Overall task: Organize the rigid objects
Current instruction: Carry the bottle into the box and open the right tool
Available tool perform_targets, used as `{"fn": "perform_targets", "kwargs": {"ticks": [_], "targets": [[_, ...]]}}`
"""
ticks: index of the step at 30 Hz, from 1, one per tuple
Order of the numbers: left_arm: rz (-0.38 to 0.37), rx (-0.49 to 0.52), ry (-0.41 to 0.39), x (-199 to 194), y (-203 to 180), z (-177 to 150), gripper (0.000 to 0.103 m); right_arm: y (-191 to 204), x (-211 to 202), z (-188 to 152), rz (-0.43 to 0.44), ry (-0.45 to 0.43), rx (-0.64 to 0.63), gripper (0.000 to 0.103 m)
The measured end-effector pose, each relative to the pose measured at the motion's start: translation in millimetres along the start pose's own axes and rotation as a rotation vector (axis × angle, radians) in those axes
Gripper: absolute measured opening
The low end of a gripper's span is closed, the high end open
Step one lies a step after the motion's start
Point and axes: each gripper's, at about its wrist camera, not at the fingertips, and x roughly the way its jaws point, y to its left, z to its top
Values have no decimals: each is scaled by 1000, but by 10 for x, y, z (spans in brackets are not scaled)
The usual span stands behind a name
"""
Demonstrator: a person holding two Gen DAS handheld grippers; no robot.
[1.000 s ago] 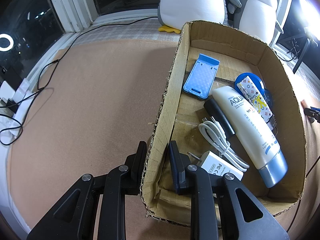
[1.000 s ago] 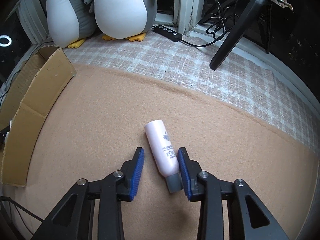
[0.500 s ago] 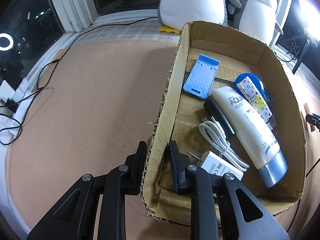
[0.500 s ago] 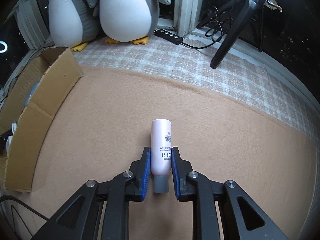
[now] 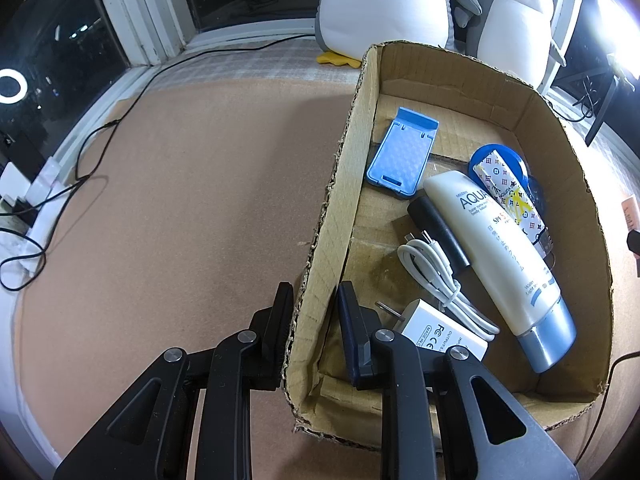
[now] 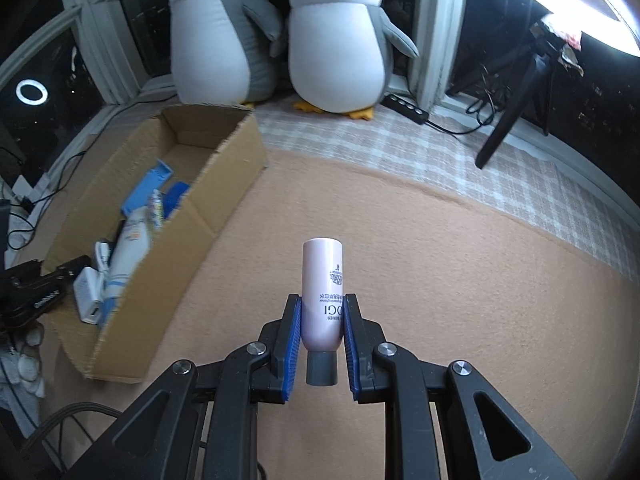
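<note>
Now the right gripper has clamped its blue pads on the pink bottle and lifted it off the tan blanket. Left of it, the left gripper still pinches the cardboard box wall, steadying it for the drop.

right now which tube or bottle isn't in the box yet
The pink bottle, clamped in the right gripper above the carpet; the white AQUA tube already lies inside the cardboard box.

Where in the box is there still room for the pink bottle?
Bare floor lies at the box's far end, beyond the blue stand, and along the wall beside the cable. The middle, around the tube, is crowded.
</note>
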Motion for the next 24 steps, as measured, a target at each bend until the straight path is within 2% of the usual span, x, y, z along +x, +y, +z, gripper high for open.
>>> {"fn": "perform_targets", "kwargs": {"ticks": [24], "targets": [[-11, -9, -1, -1, 10, 2, 21, 842, -208, 376, 166, -100, -35, 18]]}}
